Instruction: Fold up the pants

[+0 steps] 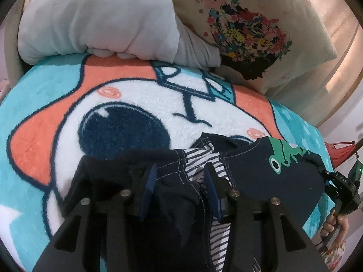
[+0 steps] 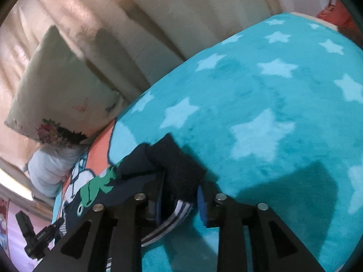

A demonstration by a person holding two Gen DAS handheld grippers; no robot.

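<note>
Left wrist view: our left gripper (image 1: 179, 188) stands parted, the bunched pants (image 1: 245, 176) lying loose between its jaws. Our right gripper (image 2: 179, 198) gapes around the dark cuff; we judge folding barely begun.

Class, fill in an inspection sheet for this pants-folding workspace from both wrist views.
Surface: turquoise star blanket with a cartoon print.
Job's things: navy pants, frog print, striped lining showing, bunched.
Clutter: white pillow and floral cushion at the bed's far edge.
Grippers: left gripper open, pants between the jaws; right gripper open around a pants edge.
Cables: nothing seen.
Surroundings: beige curtain.
</note>
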